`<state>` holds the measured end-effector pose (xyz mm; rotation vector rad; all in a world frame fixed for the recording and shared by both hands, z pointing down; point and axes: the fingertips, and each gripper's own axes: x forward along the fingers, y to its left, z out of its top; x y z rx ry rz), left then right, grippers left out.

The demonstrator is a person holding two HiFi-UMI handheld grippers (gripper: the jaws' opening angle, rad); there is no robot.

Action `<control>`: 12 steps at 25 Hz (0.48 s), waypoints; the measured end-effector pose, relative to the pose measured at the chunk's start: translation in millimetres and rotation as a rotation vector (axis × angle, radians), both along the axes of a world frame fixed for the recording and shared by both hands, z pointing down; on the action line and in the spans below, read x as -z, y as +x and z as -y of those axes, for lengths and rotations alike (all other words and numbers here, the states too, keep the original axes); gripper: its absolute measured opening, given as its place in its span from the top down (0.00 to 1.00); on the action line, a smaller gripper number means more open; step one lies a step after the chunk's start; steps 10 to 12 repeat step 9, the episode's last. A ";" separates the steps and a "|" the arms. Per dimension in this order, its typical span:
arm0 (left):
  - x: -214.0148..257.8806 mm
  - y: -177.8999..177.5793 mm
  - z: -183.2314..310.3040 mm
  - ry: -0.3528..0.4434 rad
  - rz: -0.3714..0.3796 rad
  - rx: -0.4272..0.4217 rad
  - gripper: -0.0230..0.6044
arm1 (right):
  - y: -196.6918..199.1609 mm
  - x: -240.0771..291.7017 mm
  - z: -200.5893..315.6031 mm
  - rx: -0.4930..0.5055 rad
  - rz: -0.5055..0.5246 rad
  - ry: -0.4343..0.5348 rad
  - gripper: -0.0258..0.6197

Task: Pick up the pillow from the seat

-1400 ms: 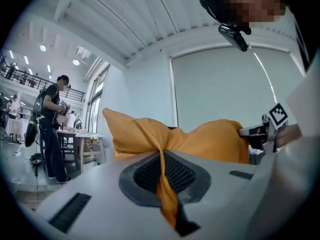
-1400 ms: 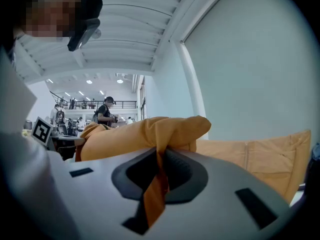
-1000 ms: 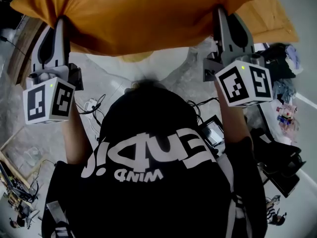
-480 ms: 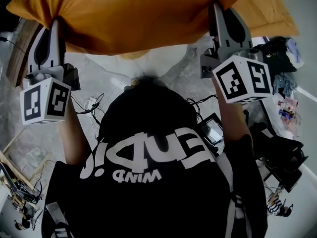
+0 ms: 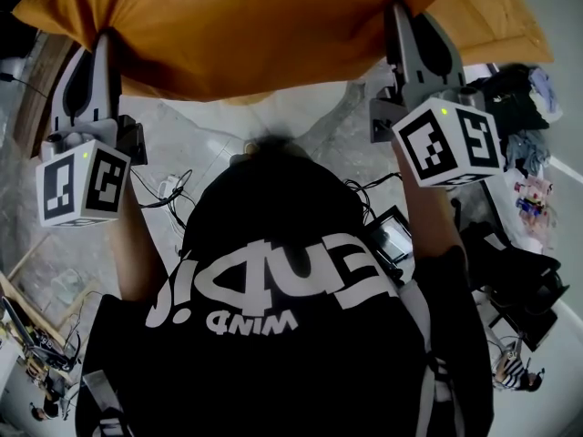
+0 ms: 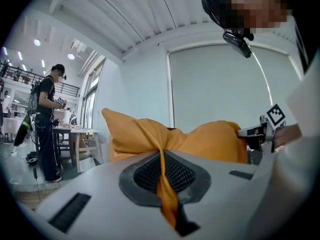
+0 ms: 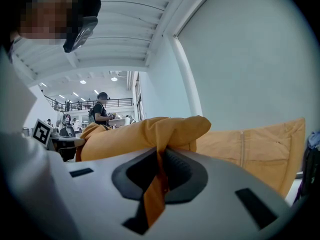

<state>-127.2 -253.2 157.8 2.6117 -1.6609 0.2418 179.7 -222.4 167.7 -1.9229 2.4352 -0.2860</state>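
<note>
The only readable print stands on the person's black shirt, between the left gripper and the right gripper and nearer the camera. It is white and upside-down. The small line reads "WIND"; the large line cannot be read with certainty.

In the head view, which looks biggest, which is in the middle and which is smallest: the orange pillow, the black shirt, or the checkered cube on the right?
Biggest: black shirt, though it is nearest the camera, which makes it look larger.
Middle: orange pillow, partly cut off by the picture's top edge.
Smallest: marker cube on the right.
</note>
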 end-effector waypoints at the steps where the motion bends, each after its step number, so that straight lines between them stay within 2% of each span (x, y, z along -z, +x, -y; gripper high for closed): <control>1: 0.2 -1.4 0.5 0.003 -0.002 -0.003 0.94 | -1.6 -0.1 0.2 0.000 -0.001 -0.002 0.89; 12: -2.0 10.7 4.5 0.038 -0.021 -0.030 0.94 | 8.9 -5.1 0.9 -0.003 -0.001 -0.010 0.89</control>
